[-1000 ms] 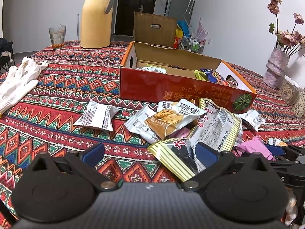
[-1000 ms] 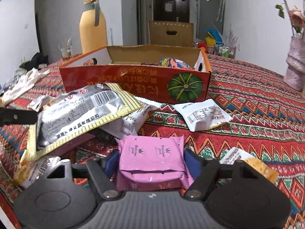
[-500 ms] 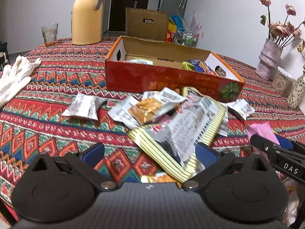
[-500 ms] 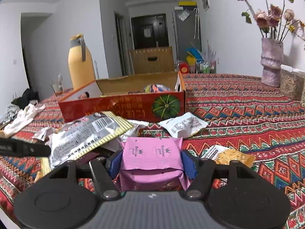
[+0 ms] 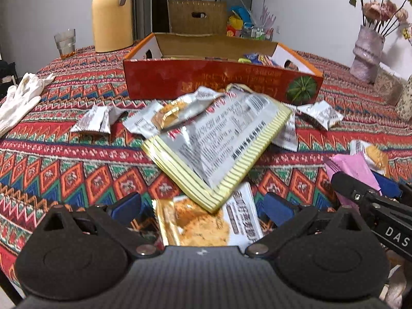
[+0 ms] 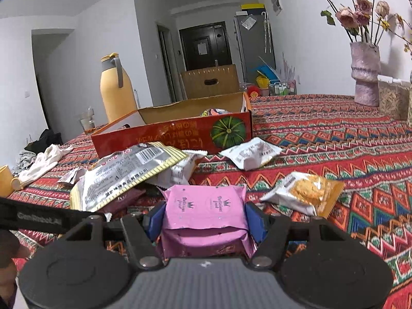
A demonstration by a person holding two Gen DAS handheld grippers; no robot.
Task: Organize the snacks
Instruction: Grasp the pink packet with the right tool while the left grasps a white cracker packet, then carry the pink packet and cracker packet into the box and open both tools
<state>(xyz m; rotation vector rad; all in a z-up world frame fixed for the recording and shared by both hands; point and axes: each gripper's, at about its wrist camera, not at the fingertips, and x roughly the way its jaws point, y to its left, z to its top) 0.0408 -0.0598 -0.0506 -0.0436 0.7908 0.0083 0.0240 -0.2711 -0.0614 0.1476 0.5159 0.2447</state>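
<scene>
Snacks [image 5: 216,149] remain scattered before the box [image 6: 175,134]; the pink pack [image 6: 204,207] has been lifted, clamped in the right gripper [image 6: 204,219], while the left gripper [image 5: 203,206] has been drawn back, spread and empty.

Setting: room in a home, dining or living area. Evidence: table under a patterned woven tablecloth [image 6: 334,139]; vase of dried roses [image 6: 365,74] at far right; yellow thermos jug [image 6: 116,87] and drinking glass [image 5: 65,42] at far left; white cloth gloves [image 5: 20,100] on the left; dark entry door [image 6: 206,45] and grey fridge [image 6: 253,38] in the hallway beyond; plain white walls.
</scene>
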